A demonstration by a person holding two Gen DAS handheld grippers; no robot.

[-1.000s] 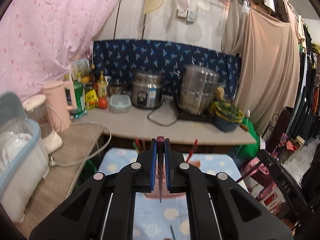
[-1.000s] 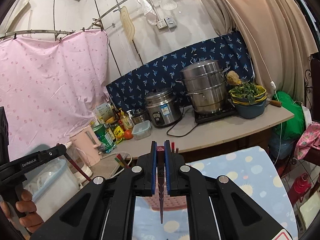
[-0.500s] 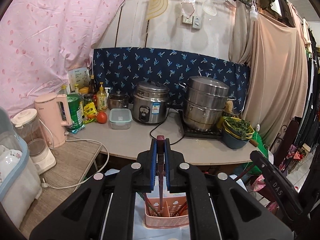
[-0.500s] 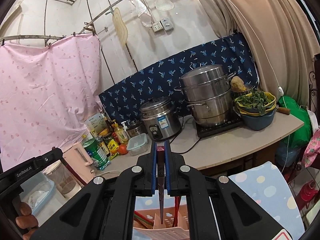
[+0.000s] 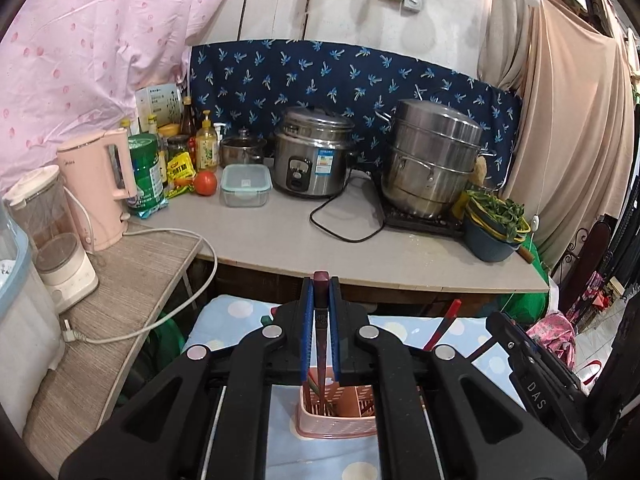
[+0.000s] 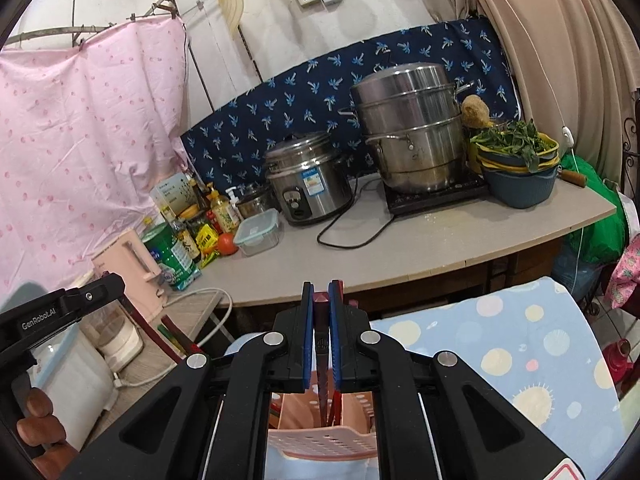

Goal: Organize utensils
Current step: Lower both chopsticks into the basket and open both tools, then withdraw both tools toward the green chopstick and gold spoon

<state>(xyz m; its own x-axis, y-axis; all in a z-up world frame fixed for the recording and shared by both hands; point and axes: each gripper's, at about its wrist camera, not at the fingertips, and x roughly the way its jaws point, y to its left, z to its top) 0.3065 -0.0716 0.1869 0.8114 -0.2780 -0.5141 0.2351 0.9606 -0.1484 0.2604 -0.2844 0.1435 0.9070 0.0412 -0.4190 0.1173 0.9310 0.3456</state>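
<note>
Spotted blue cloth (image 6: pixel 540 344) before kitchen counter (image 5: pixel 280 236); one pink basket (image 5: pixel 340 412). Two grippers, left gripper (image 5: pixel 320 320) and right gripper (image 6: pixel 321 320), each clenched on one dark chopstick (image 5: pixel 321 344).

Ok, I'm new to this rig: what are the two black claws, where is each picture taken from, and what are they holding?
No robot arm here: a person carries a two-finger gripper in each hand, with a wide-angle camera on each looking forward along its fingers. One picture is from the left gripper, the other from the right gripper. Each is shut on a dark red chopstick pointing down into a pink slotted utensil basket that stands on a blue dotted cloth. The basket already holds more sticks. Behind is a kitchen counter with a rice cooker, a steamer pot and a kettle. In the right view, the person's hand holds the left gripper's handle.
</note>
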